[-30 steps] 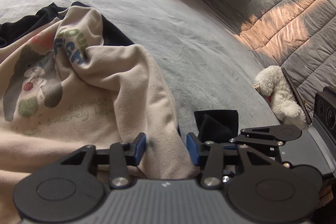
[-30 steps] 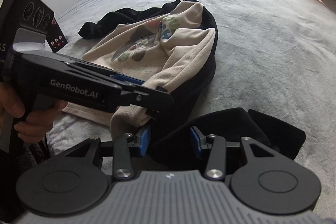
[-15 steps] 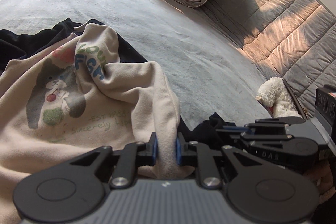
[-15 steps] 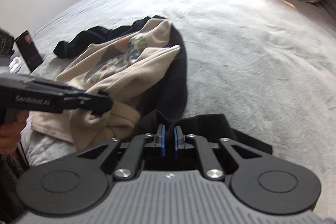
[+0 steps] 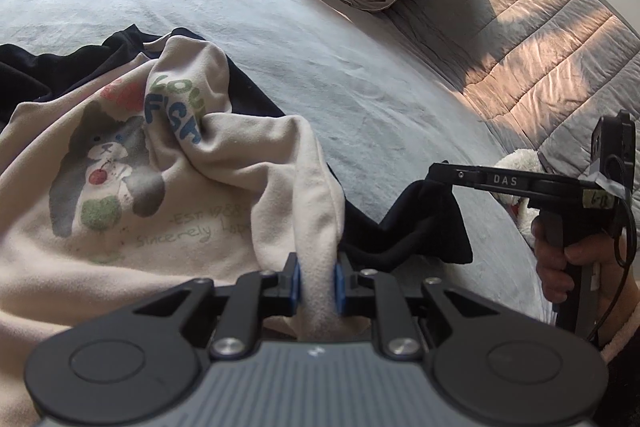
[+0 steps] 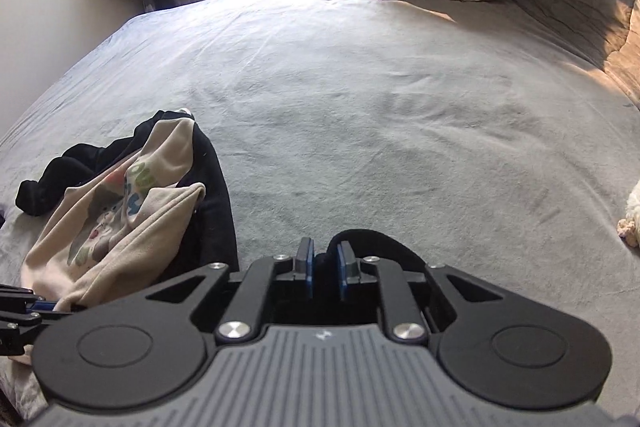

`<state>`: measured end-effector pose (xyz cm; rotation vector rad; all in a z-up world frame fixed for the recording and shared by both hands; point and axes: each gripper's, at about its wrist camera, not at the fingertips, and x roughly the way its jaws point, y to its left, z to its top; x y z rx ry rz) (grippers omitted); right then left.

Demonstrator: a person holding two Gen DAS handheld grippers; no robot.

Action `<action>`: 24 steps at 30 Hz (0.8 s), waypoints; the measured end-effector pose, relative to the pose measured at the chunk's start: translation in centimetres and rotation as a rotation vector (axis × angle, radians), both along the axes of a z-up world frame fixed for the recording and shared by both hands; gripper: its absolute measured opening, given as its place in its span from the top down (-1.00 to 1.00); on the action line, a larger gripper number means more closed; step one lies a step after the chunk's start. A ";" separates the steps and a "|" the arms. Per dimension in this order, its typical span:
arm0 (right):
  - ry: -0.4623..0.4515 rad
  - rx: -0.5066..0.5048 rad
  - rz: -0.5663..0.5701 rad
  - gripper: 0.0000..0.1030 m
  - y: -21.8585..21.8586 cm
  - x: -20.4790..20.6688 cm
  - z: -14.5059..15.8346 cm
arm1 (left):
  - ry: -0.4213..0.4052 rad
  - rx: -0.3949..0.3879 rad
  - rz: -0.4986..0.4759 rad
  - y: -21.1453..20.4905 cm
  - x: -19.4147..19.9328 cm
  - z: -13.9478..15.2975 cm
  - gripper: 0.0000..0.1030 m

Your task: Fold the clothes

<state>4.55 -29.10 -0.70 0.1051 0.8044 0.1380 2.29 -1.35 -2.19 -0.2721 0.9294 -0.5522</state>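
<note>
cream sweatshirt (image 5: pixel 132 187) crumpled on grey bed (image 5: pixel 340 75), black cloth (image 5: pixel 424 227) under it. left gripper (image 5: pixel 316 281) clamped on a cream fold. right gripper (image 6: pixel 324 267) jaws opening, black cloth between them, pads touching it.

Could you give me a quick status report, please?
Left tongs clamped on cream printed sweatshirt. Right tongs opening, black fabric between. Nothing in the way.

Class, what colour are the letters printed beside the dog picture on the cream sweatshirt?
Green and blue letters on the sweatshirt, clearest in the left wrist view.
</note>
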 end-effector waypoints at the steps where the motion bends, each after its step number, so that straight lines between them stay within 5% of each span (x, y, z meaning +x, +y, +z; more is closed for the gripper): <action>1: 0.004 -0.003 0.012 0.54 0.4 0.1 0.0 | 0.004 0.000 0.003 0.1 0.1 -0.1 0.67; 3: 0.008 -0.011 0.038 0.13 1.3 0.2 -0.1 | 0.012 0.001 0.009 0.3 0.2 -0.2 0.67; 12: 0.096 -0.080 0.206 0.12 7.4 2.0 -2.6 | 0.069 -0.032 0.076 2.6 0.9 -1.2 0.67; 19: 0.138 -0.161 0.223 0.13 10.2 3.8 -5.3 | 0.104 -0.046 0.091 3.9 1.1 -2.3 0.67; 21: 0.115 -0.173 0.214 0.48 10.7 4.0 -5.4 | 0.107 -0.055 0.088 4.1 1.1 -2.6 0.67; 24: 0.095 -0.177 0.195 0.69 10.8 4.4 -5.2 | 0.097 -0.070 0.070 4.2 1.2 -2.7 0.67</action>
